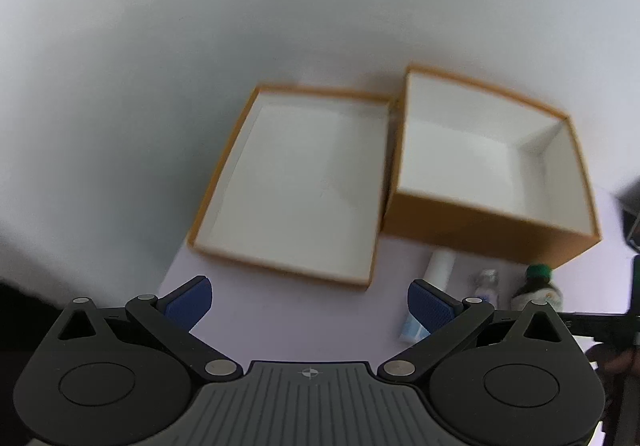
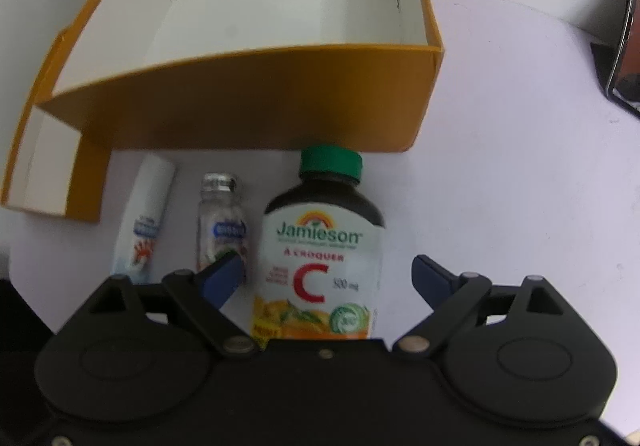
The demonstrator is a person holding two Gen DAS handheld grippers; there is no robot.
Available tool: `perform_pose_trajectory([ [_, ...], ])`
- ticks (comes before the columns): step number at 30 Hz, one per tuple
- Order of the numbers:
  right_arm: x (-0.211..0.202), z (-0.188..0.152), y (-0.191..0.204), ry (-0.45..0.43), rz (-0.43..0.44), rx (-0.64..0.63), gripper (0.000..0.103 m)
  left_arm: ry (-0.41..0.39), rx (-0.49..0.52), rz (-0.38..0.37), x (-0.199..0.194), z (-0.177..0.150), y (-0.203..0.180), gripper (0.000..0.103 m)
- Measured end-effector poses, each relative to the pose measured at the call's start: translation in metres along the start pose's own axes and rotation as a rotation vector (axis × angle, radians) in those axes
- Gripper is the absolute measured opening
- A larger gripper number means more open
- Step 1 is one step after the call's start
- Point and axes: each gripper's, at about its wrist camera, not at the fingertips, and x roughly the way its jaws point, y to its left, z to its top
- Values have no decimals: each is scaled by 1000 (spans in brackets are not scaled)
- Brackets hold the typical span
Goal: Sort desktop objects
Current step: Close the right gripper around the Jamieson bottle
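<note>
Bkgd: plain white wall [image 1: 200, 25], no marks, soft even light w/ faint grey shading. Furniture: white tabletop [image 2: 520, 165], pale lilac tint. Dark framed item [image 2: 624, 45] at far right edge, leaning; type unclear.

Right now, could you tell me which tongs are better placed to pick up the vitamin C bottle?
The right tongs, I'd judge: they are open with the vitamin C bottle between their fingers. The left tongs are open over bare table, nearer the shallow tray.
</note>
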Motion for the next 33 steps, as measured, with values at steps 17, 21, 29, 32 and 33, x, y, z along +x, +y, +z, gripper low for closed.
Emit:
perform_pose_trajectory([
  [17,29,-5,-7,103,49,6,82,33,-16,68,3,-2,0,103],
  [21,32,-3,-2,116,65,0,78,32,-19,70,3,-2,1,103],
  [29,29,-1,5,101,46,-23,75,37,-7,65,5,0,-4,103],
  [32,22,-4,-3,76,50,14,75,39,14,55,6,0,-8,103],
  [33,18,-5,-5,62,50,21,75,40,19,51,7,0,-10,103],
])
